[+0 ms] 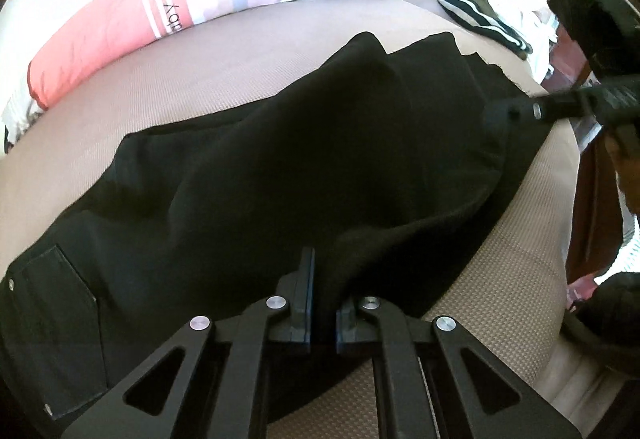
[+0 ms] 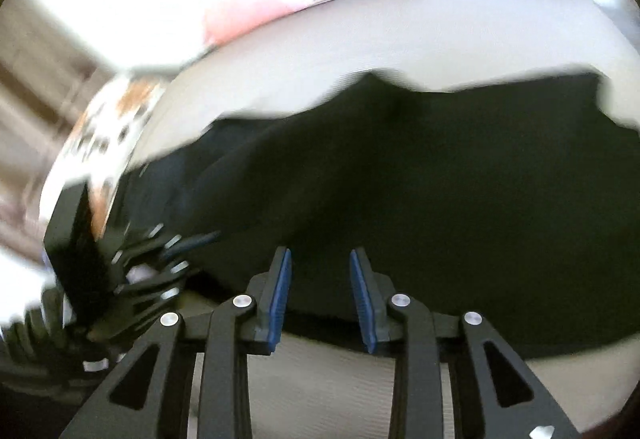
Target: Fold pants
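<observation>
Black cloth pants spread across the tan woven bed mat, one leg thrown loosely over the rest, a patch pocket toward the left of the pants. Left tongs clamped tight on a ridge of cloth at the near edge of the pants. Right tongs parted to a middling gap above the near edge of the pants, blue pads bare, nothing between them.

Risks, as judged: only a single layer pinched, so the fold drags crooked; dark cloth hiding layer edges; right tongs closing on mat instead of fabric, that view being smeared with motion.

Beyond the pants, a pink and checkered pillow. Right of the pants, a dark striped garment, well apart, not in the way.
</observation>
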Motion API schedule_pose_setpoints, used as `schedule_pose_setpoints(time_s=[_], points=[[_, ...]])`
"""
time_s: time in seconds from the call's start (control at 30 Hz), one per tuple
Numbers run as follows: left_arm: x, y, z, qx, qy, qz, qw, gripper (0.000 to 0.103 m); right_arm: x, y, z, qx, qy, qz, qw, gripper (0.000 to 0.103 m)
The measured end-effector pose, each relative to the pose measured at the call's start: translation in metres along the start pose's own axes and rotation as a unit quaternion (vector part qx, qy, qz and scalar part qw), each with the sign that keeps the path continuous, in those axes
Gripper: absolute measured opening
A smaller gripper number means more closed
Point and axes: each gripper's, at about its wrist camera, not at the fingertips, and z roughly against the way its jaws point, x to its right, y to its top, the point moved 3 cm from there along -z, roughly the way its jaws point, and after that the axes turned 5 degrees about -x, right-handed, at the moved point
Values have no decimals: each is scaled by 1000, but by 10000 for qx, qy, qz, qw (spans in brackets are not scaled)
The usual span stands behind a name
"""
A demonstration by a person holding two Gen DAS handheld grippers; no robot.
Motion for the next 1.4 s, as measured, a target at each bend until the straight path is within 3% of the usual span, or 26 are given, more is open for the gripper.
schedule_pose_setpoints(time_s=[0.13,0.27,0.43,0.63,0.7,0.77,0.9,1.03,1.1,1.2,1.4], points=[[-2,0,0,-17,-33,112,9999,8,89,-5,29,330,-48,-1337,9905,30],[-3,0,0,-41,-49,203,9998,8,144,-12,43,500,-227,-1957,9791,30],[-3,0,0,-84,-40,282,9996,8,182,-7,47,803,7,-2395,9676,30],[-5,0,-3,-130,-14,450,9989,8,202,20,45,1131,112,-2559,9600,25],[-4,0,-4,-138,18,465,9988,8,204,29,42,1117,13,-2523,9612,12],[-4,-1,-5,-153,31,462,9988,8,203,34,47,1127,-70,-2452,9629,5],[-1,-1,-5,-158,74,396,9991,8,172,48,96,1797,-308,-1864,9654,3],[2,0,-5,-130,47,313,9994,8,149,37,148,2352,-722,-1541,9569,3],[6,1,-6,-113,51,211,9997,8,152,24,152,2308,-1020,-1603,9543,3],[13,2,-8,-129,68,-48,9999,8,174,-5,134,1903,-1544,-1909,9505,3],[22,-5,-13,-128,202,-616,9978,9,202,-41,99,1464,-1746,-2393,9438,2]])
